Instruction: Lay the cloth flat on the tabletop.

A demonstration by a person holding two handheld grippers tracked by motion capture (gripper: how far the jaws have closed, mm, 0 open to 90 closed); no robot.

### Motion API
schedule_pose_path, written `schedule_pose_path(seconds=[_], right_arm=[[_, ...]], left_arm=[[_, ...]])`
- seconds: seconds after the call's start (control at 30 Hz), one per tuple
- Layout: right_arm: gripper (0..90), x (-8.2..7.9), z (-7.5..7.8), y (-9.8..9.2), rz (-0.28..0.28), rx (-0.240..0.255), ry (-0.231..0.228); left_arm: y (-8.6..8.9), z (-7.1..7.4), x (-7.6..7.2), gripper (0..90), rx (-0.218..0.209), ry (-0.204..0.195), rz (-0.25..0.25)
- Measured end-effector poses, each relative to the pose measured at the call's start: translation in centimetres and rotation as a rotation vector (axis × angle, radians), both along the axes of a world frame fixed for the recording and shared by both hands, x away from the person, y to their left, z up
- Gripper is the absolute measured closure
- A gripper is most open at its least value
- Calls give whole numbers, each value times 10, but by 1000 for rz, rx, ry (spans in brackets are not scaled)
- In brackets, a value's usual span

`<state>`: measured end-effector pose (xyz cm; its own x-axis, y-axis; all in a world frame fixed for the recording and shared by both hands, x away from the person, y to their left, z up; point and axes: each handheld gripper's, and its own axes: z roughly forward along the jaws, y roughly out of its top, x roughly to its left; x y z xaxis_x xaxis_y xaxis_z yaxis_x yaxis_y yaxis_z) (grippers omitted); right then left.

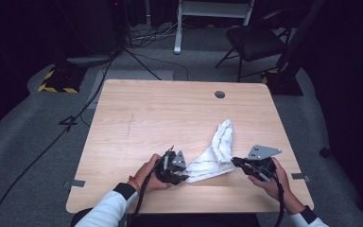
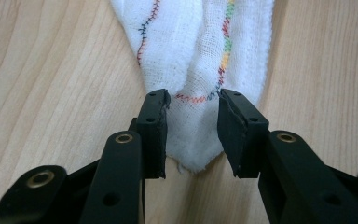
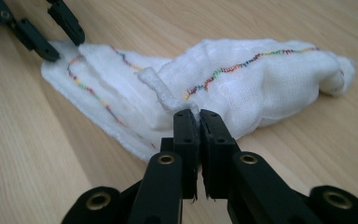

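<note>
From the high view, a white cloth (image 1: 213, 153) with a stitched coloured line lies crumpled on the near half of the wooden table (image 1: 137, 118), running from about 7 o'clock up toward 1 o'clock. The left gripper (image 1: 182, 177) sits at the cloth's 8 o'clock corner, held in the person's left hand (image 1: 147, 176). The right gripper (image 1: 235, 162) meets the cloth's near edge at about 4 o'clock, with the right hand (image 1: 270, 182) behind it. A small round hole (image 1: 220, 94) sits in the tabletop at the far side, around 1 o'clock from the cloth.

In the left gripper view, the jaws stand part-way apart, one on either side of a corner of the cloth (image 2: 191, 130). The cloth's tip hangs down between them toward 6 o'clock; the left pad looks to touch the fabric, but I cannot tell whether the pair squeezes it. The rest of the cloth fans out toward 12 o'clock over the wood.

In the right gripper view, the jaws are drawn together to a thin slit, and a rolled bit of the cloth's hem (image 3: 165, 93) rises from their tips toward 11 o'clock, pinched there. The bulk of the cloth (image 3: 261, 88) spreads toward 1 and 2 o'clock, and the left gripper (image 3: 65, 44) shows at its far corner at 10 o'clock.
</note>
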<state>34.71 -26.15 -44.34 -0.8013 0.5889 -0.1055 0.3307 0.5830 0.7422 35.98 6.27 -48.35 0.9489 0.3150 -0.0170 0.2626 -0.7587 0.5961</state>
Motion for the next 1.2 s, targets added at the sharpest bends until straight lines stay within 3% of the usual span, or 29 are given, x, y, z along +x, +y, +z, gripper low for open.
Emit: schedule_pose_path(seconds=[0.23,0.37,0.43,0.57,0.7,0.87,0.97,1.03,1.13,1.2], right_arm=[[836,-19,-18,-29,-62,-27,56],[727,-24,-27,-37,-96,-66,88],[596,-26,-27,-40,-127,-80,76],[494,-24,-20,-45,-171,-35,52],[429,-24,-16,-40,-153,-1,23],[410,-27,-14,-24,-78,-9,-26],[410,-27,-18,-11,-29,-35,-23],[414,-26,-22,-6,-9,-52,-11],[479,-24,-28,1,7,-107,-7],[635,-21,-33,1,-2,-146,-12]], left_arm=[[-13,6,-4,544,-10,-20,-25],[-22,12,0,475,-42,-38,-20],[-27,15,4,448,-56,-48,-15],[-46,17,12,409,-68,-55,-26],[-68,17,21,371,-75,-68,-28],[-90,13,36,374,-125,-45,-18],[-101,5,42,381,-83,-57,-10],[-105,-1,46,400,-75,-40,-12],[-105,-5,49,502,-72,-43,-22],[-102,-3,50,611,-71,-65,-33]])
